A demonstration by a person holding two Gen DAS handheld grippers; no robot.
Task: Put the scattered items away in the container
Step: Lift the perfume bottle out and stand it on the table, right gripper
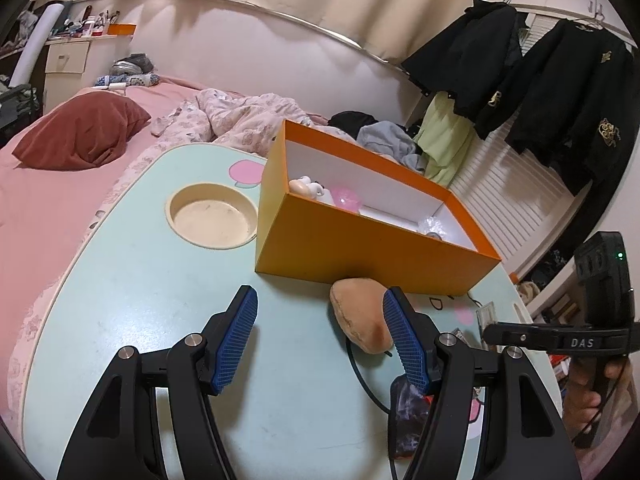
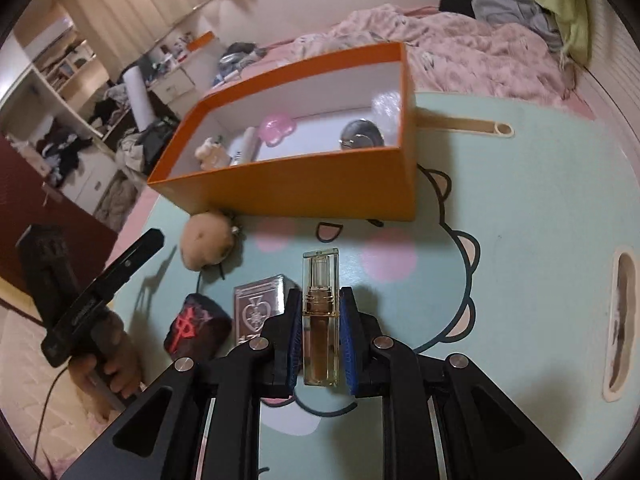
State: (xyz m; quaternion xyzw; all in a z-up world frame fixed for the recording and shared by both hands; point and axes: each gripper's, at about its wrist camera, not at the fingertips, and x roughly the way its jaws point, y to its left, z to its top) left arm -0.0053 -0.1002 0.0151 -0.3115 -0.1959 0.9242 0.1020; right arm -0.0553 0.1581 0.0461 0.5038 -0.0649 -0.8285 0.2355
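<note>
Right gripper (image 2: 319,334) pinches my clear amber bottle (image 2: 321,316) at mid-body, above the worktop (image 2: 520,208), near side of the orange box (image 2: 304,192). Looks rigid, slick, breakable: I'd keep the flat sides clamped. Left gripper (image 1: 320,344) spread, empty, beside the tan plush (image 1: 358,316).

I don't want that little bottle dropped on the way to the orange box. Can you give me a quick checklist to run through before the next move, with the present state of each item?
1. Right gripper shut on the clear perfume bottle, both pads against its sides: ok.
2. Bottle sits straight between the pads, cap end forward: ok.
3. Orange box open on top, with free floor between the pink toy and the round silver item: ok.
4. Nothing stands on the table between bottle and box: ok.
5. Left gripper open and empty, off to the side near the brown plush: ok.
6. Whether the bottle's cap is tight: cannot tell.
</note>
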